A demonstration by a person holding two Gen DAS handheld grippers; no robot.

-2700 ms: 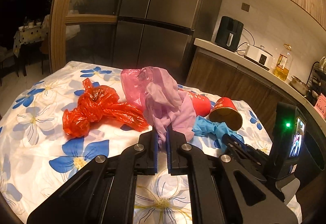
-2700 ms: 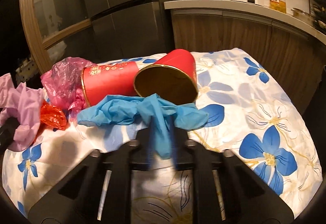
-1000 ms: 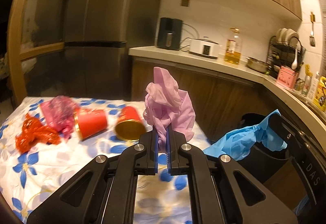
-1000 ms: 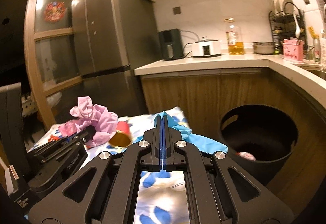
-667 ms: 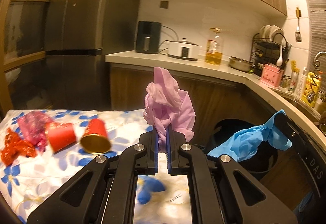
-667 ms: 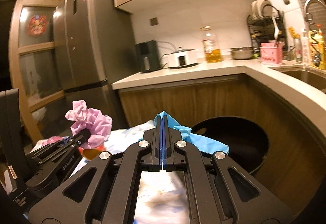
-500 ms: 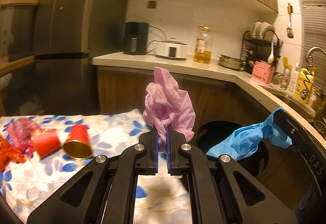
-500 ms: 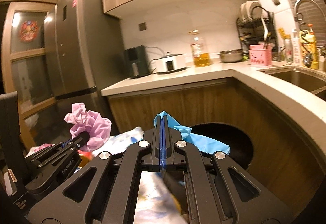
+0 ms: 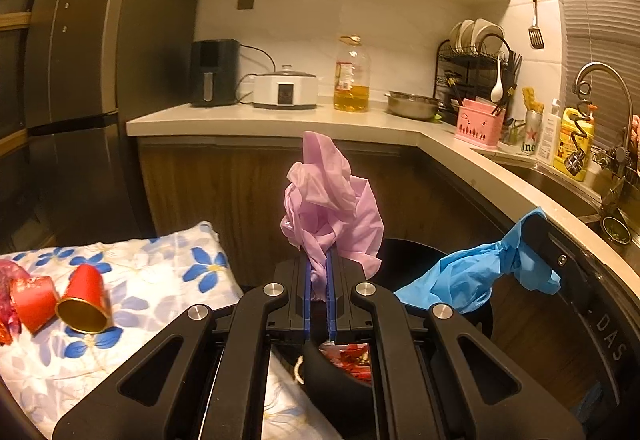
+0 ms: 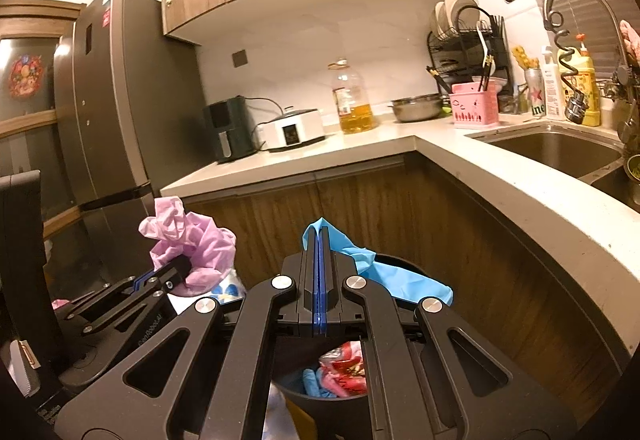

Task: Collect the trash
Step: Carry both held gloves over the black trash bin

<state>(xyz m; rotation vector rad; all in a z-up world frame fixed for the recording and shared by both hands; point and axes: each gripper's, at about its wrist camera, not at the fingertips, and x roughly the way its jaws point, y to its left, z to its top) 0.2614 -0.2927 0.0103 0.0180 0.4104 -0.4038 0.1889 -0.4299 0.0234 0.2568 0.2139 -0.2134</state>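
Left wrist view: the left gripper was clamped on a crumpled pink glove, pinched low in the bunch, with most of it standing up loose above the blue pads. Thin, soft and floppy, probably near weightless; it should hold its shape only by its creases, so a pinch through a thick fold looked the safest hold. The right gripper came in from the right with a blue glove drooping off its tip. Both hung over the black trash bin, near the dark wood cabinet. Red trash showed inside the bin under the jaws. On the floral tablecloth at left, 2 red paper cups lay on their sides, not yet collected; light, stiff and crushable, best taken by the rim or wall.

Right wrist view: the right gripper was fully closed on the blue glove, only a thin edge caught between the pads and the rest hanging right over the bin rim. Slick rubbery film, likely to cling to the pads on release. The left gripper, at left, gripped the pink glove. The bin's inside held red wrapper and blue scraps.
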